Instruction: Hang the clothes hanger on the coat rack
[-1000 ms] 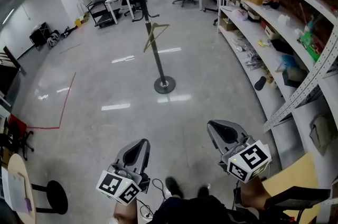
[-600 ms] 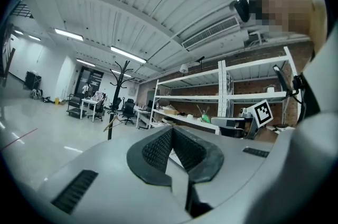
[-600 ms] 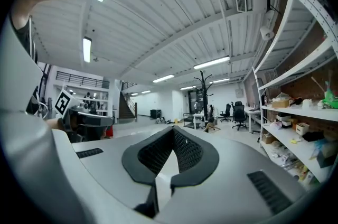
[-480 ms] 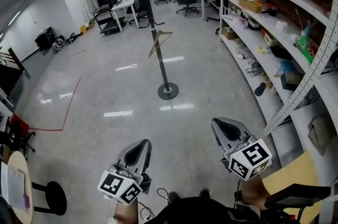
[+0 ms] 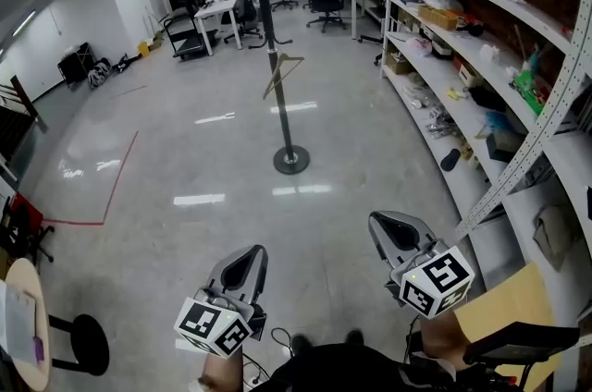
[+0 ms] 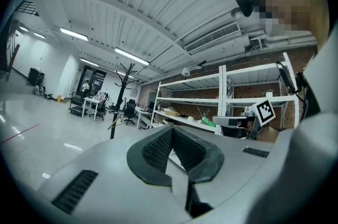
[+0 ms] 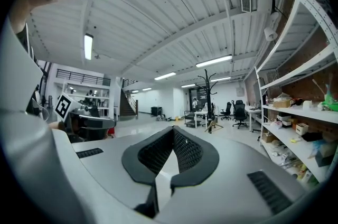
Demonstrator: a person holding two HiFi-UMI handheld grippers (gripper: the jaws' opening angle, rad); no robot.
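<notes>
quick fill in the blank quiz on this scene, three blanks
1. The clothes hanger hangs on the coat rack, which is coloured ____.
2. The left gripper and right gripper, jaws shut, hold ____.
3. The shelving stands on the person's ____ side.
Missing words: black; nothing; right

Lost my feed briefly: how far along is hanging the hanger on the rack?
Done, it seems: the hanger hangs beside the rack pole, partway up. In hand: nothing; the left gripper and right gripper have jaws together, empty, low and far from the rack. Left: nothing apparent, though the hook's seating is too small to confirm.
</notes>
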